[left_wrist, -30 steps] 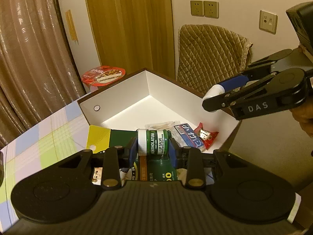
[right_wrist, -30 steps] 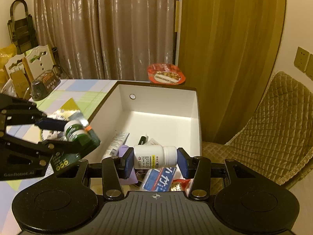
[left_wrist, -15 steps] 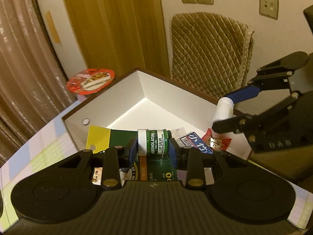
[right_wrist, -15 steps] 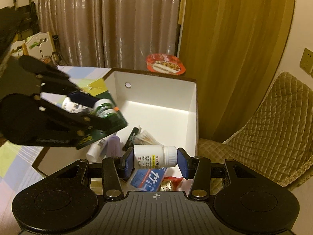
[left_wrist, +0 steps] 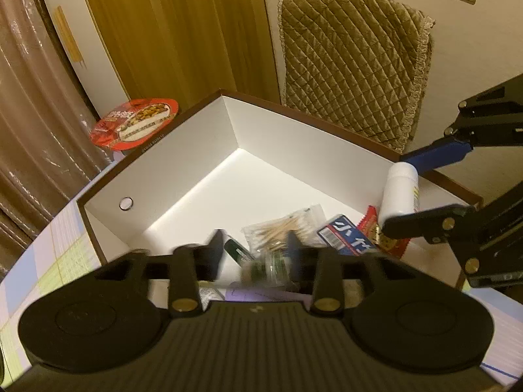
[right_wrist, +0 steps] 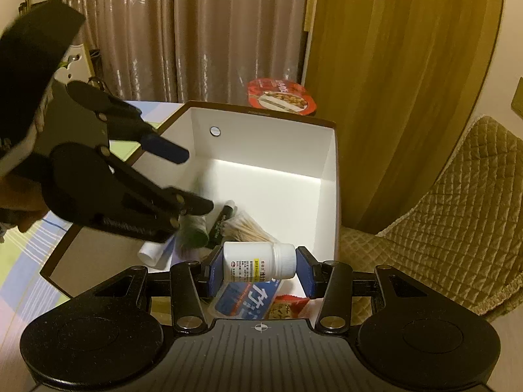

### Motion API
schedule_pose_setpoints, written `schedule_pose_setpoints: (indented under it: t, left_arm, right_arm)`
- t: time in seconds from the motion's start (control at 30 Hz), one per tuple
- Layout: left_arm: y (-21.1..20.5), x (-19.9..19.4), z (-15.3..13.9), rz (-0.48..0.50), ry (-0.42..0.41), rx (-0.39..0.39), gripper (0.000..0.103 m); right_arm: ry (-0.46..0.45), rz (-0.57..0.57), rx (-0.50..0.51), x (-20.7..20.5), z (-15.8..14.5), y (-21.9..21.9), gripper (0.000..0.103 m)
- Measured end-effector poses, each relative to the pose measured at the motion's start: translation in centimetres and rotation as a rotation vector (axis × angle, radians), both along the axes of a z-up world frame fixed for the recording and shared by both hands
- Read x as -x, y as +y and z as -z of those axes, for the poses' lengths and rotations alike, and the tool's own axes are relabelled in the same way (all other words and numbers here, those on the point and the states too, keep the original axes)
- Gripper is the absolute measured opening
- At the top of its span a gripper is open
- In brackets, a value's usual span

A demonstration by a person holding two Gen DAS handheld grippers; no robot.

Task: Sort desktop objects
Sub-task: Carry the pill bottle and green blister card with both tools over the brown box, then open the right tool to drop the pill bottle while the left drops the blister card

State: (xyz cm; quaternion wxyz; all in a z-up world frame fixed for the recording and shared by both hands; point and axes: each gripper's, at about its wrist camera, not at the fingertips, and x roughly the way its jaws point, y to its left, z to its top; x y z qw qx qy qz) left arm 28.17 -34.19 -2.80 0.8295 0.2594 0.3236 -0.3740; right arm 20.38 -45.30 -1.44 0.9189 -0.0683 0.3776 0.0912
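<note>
Released since the earlier frames, the green salve jar [left_wrist: 266, 266] is a blur between the left gripper [left_wrist: 255, 254], whose jaws have just been opening and no longer press it, above the clutter in the white box [left_wrist: 183, 163]. Left to right: brown curtains [right_wrist: 183, 32], a checked tablecloth [left_wrist: 42, 254], a red food tub [left_wrist: 137, 122] beyond the box's far corner, a wooden door [right_wrist: 392, 49], a quilted chair [left_wrist: 353, 58]. Both grippers tilt down over the box. The right gripper [right_wrist: 260, 269] is part closed, clamping the white pill bottle [right_wrist: 258, 261] sideways above the box's near edge.
</note>
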Motion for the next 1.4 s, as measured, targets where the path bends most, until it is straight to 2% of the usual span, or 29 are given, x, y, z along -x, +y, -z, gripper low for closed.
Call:
schedule_pose_setpoints:
  t: [0.47, 0.67, 0.93, 0.97, 1.0, 1.03, 1.1, 1.4]
  left_arm:
    - [5.2, 1.1, -4.6, -0.125, -0.066, 0.114, 0.053]
    - [6.7, 1.9, -5.0, -0.166, -0.057, 0.121, 0.053]
    - [8.6, 2.9, -4.9, -0.210, -0.042, 0.128, 0.053]
    - [8.7, 3.0, -4.9, -0.213, -0.043, 0.127, 0.053]
    - [8.9, 3.1, -4.9, -0.216, -0.043, 0.126, 0.053]
    - [9.1, 3.3, -4.9, -0.220, -0.044, 0.126, 0.053]
    - [9.5, 3.5, -4.9, -0.224, -0.045, 0.125, 0.053]
    - [10.6, 4.8, -5.2, -0.250, -0.049, 0.131, 0.053]
  right_arm:
    - [0.046, -0.121, 0.054, -3.2, 1.8, 3.3, 0.046]
    - [0.057, -0.157, 0.072, -4.0, 2.7, 4.1, 0.046]
    - [0.012, -0.178, 0.096, -3.5, 2.4, 5.1, 0.047]
    - [0.011, -0.180, 0.104, -3.4, 2.4, 5.2, 0.054]
    - [0.003, -0.178, 0.110, -3.3, 2.4, 5.3, 0.081]
    - [-0.021, -0.170, 0.115, -3.0, 2.3, 5.3, 0.097]
    - [-0.057, -0.167, 0.112, -2.5, 1.9, 5.4, 0.097]
    - [-0.074, -0.166, 0.083, -0.8, 0.5, 5.5, 0.097]
